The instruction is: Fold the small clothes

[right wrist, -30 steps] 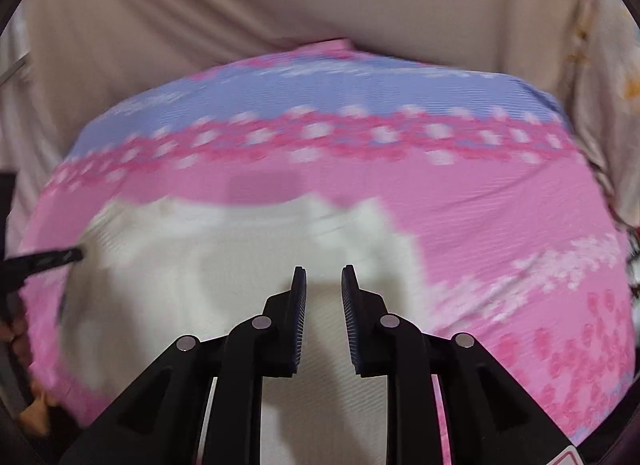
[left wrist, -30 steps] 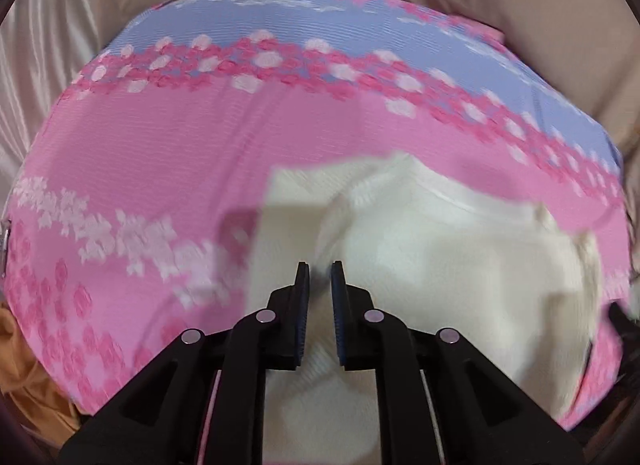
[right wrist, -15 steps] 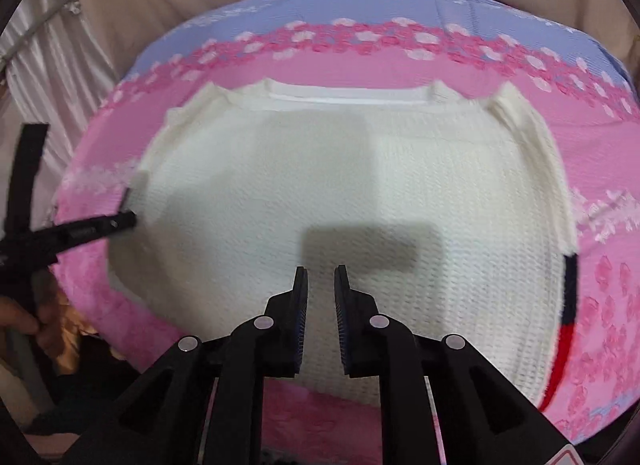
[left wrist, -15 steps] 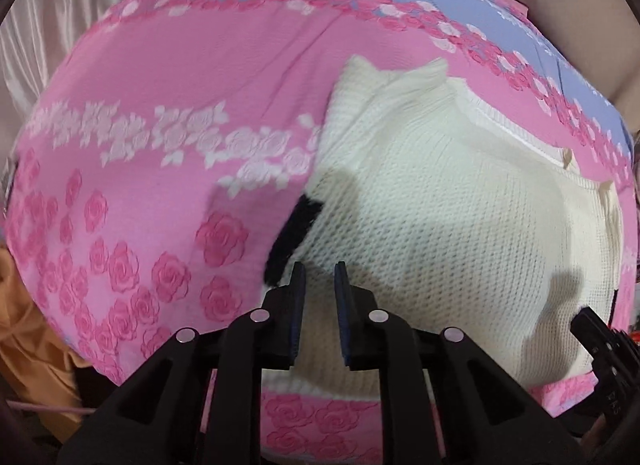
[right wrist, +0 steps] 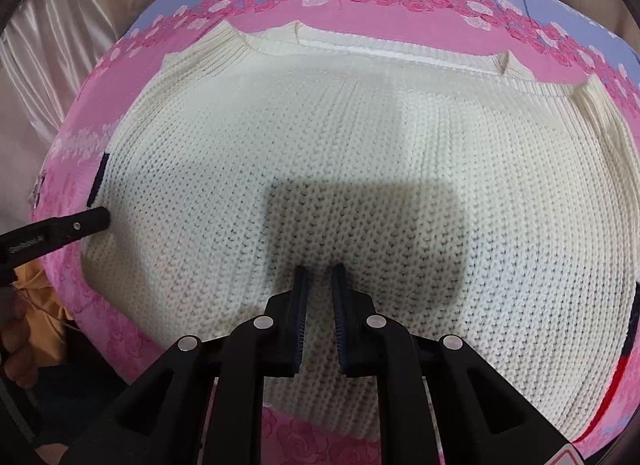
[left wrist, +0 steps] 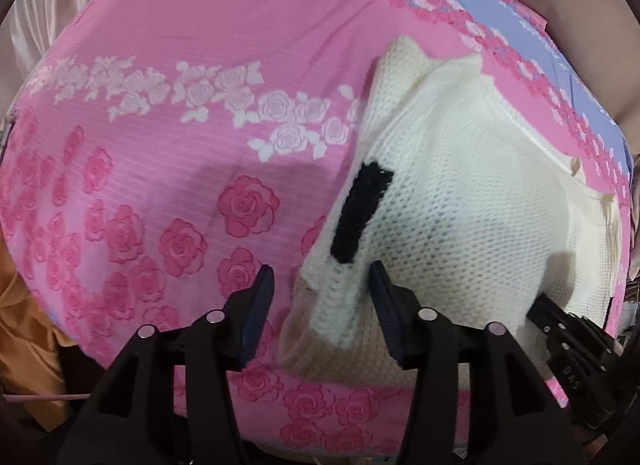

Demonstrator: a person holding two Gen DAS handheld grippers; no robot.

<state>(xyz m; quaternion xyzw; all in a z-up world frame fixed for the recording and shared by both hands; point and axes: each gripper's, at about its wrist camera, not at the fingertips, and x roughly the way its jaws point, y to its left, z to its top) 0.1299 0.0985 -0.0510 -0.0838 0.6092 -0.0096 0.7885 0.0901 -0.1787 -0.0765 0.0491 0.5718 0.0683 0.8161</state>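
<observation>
white knit sweater [right wrist: 360, 153] lying flat on the pink rose cloth [left wrist: 160, 169] over the surface. left tongs [left wrist: 322, 289] wide apart around the sweater's left edge, close to a black patch [left wrist: 362, 211]. right tongs [right wrist: 320, 285] nearly together over the sweater's middle, clamped on nothing.

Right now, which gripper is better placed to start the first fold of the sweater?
Left. The left gripper is open astride the sweater side edge; the right gripper, nearly shut, hovers mid-panel, away from any edge.
</observation>
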